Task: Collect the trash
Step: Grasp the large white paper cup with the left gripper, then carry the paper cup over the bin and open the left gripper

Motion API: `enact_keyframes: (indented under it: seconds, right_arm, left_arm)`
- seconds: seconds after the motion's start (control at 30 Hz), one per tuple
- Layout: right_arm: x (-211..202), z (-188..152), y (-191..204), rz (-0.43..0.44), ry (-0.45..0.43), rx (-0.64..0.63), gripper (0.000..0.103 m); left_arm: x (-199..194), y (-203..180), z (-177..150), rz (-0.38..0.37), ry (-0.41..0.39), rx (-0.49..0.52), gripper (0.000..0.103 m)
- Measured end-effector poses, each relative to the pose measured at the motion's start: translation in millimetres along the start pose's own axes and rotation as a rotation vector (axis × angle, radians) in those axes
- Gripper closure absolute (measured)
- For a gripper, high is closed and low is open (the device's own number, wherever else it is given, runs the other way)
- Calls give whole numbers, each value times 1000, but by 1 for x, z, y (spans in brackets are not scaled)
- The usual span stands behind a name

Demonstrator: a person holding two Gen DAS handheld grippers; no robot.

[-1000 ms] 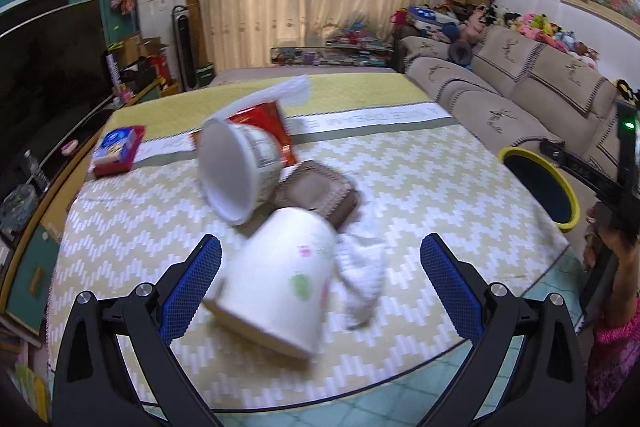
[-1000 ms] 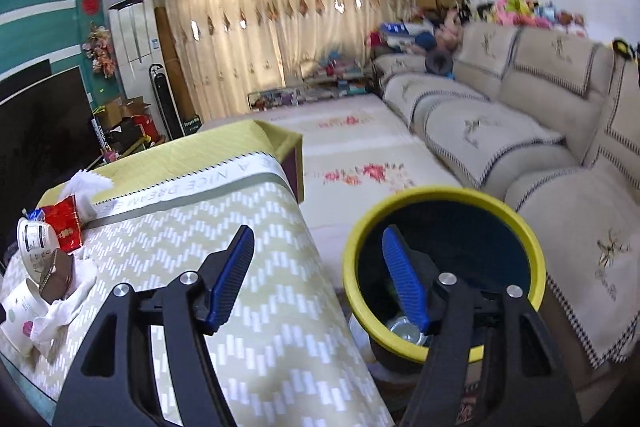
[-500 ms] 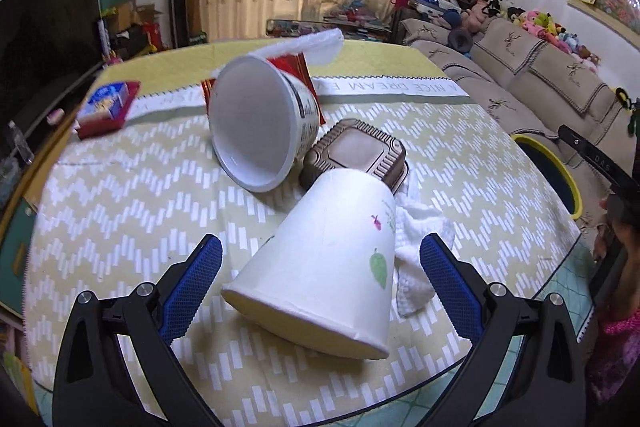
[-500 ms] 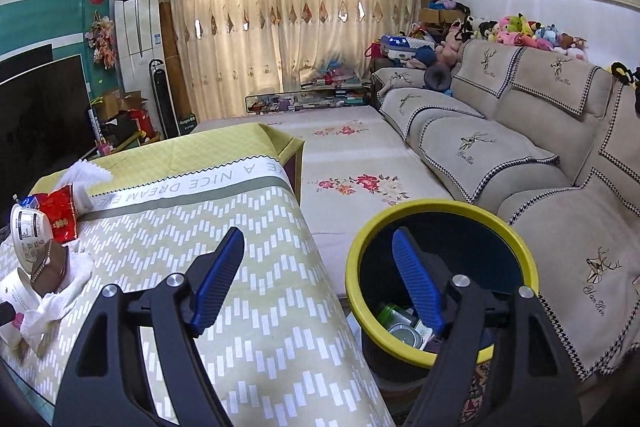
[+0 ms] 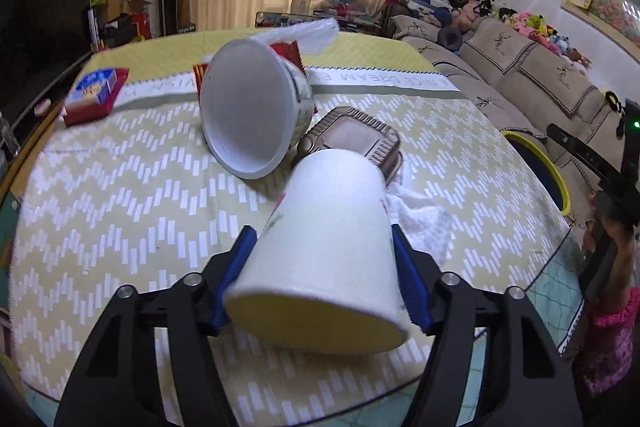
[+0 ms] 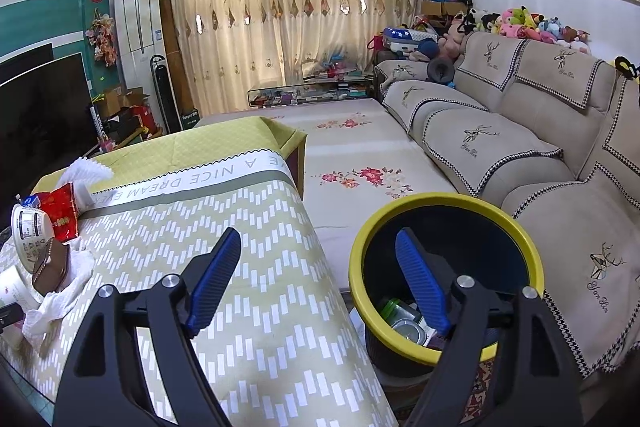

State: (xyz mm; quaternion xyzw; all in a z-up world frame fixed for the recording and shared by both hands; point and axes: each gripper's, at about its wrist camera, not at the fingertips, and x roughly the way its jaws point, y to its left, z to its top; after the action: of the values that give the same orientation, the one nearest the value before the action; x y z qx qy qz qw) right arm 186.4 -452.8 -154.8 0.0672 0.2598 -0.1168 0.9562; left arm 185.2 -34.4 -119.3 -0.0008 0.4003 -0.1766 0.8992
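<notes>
My left gripper (image 5: 320, 267) is shut on a white paper cup (image 5: 324, 247) that lies on its side on the table, its blue pads pressing both sides. Behind it lie a white noodle bowl (image 5: 252, 115) on its side, a brown plastic lid (image 5: 356, 135), a crumpled white tissue (image 5: 420, 223) and a red snack wrapper (image 5: 288, 53). My right gripper (image 6: 320, 283) is open and empty, held above the table edge next to the yellow-rimmed trash bin (image 6: 516, 231), which holds several cans. The bin also shows in the left wrist view (image 5: 548, 167).
The table has a yellow-green zigzag cloth (image 5: 120, 195). A red and blue box (image 5: 94, 95) sits at its far left. A beige sofa (image 6: 520, 139) runs along the right. A person's hand (image 5: 608, 239) holds the other gripper at the right edge.
My left gripper has moved forward around the paper cup and closed on it. My right gripper has stayed open over the bin, shifting only slightly.
</notes>
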Motion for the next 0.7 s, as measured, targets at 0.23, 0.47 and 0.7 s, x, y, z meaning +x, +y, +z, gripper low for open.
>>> enact_keyframes:
  seconds: [0.23,0.47,0.7]
  right_arm:
    - [-1,-1,-3,0,-7,19,27]
    - [-11,-4,-17,18,-34,72,27]
    - [-32,-3,-61,-48,-62,128,27]
  left_arm:
    - [-35,-17,10,16,-57,33,43]
    - [-47,-49,29,-35,-81,102,43]
    - [-29,-102,56,-137,-72,199,43]
